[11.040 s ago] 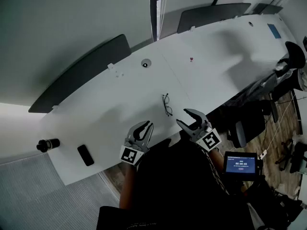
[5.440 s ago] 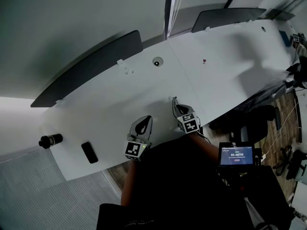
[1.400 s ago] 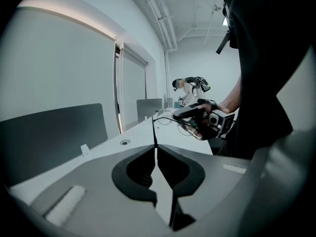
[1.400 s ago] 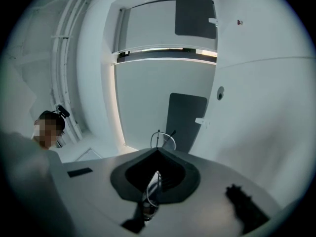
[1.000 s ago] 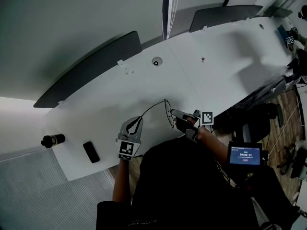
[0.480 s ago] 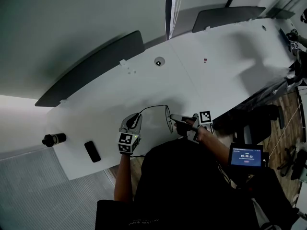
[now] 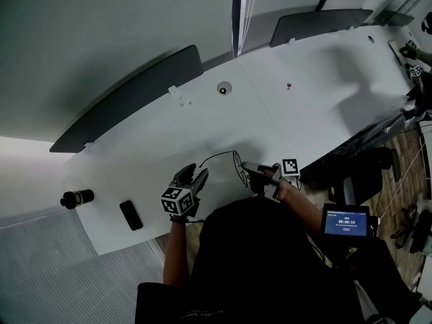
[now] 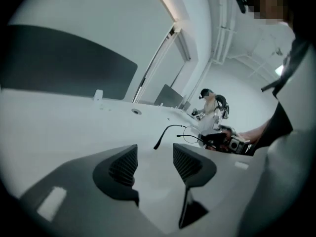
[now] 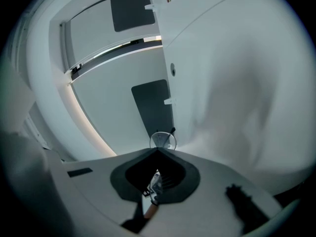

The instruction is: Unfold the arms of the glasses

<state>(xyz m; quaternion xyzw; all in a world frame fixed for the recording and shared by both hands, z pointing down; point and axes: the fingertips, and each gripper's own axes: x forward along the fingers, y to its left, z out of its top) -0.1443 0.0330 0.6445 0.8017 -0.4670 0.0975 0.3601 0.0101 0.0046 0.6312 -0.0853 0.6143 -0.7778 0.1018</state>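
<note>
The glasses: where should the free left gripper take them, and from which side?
I would take the unfolded arm near its curved tip, coming from the left in the head view. It sticks out free toward the left gripper, whose jaws have just been opening with nothing between them; the right gripper is shut on the glasses at the other end.

The head camera sits above the person and looks steeply down on the long white surface [image 7: 304, 66], with the left tool [image 7: 198, 174] and right tool [image 7: 248, 168] small at lower centre. The left tool camera rides low over the surface and faces across it toward the right tool and the glasses [image 8: 190, 132]; the head view shares both. The right tool camera is rolled: the surface stands on edge at right, with one lens close past its tips.
</note>
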